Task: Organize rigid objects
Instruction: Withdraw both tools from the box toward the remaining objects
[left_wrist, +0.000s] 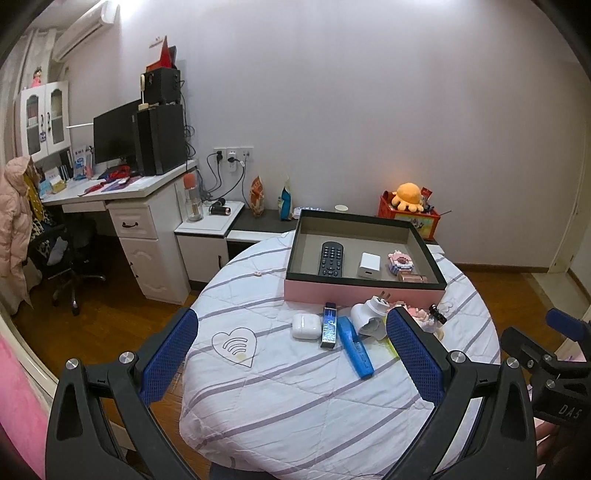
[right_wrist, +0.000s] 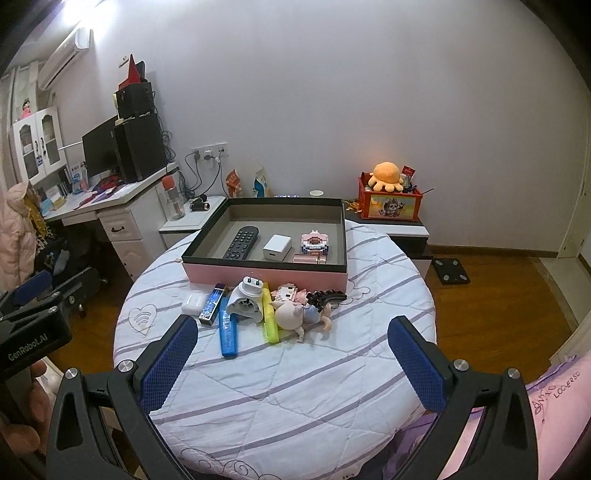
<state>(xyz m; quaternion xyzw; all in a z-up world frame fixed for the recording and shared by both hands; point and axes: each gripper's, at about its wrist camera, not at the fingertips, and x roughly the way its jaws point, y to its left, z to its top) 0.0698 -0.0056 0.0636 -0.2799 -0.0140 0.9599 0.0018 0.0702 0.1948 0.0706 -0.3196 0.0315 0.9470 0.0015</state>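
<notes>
A pink box (right_wrist: 266, 275) with a dark rim sits at the far side of the round table; it also shows in the left wrist view (left_wrist: 362, 293). Inside lie a black remote (right_wrist: 241, 242), a white charger cube (right_wrist: 277, 248) and a pink block figure (right_wrist: 314, 243). In front of the box lie a white earbud case (right_wrist: 193, 303), a dark shiny stick (right_wrist: 212, 304), a blue marker (right_wrist: 228, 334), a white plug adapter (right_wrist: 245, 301), a yellow marker (right_wrist: 269, 317), a doll (right_wrist: 295, 314) and a black hair clip (right_wrist: 327, 295). My left gripper (left_wrist: 291, 354) and right gripper (right_wrist: 291, 354) are open, empty and short of the pile.
The table wears a white striped quilted cover (right_wrist: 295, 387). A desk with monitor and speakers (right_wrist: 122, 155) stands at the left. A low cabinet (right_wrist: 402, 225) with a red toy box (right_wrist: 389, 203) stands behind. Wooden floor surrounds the table.
</notes>
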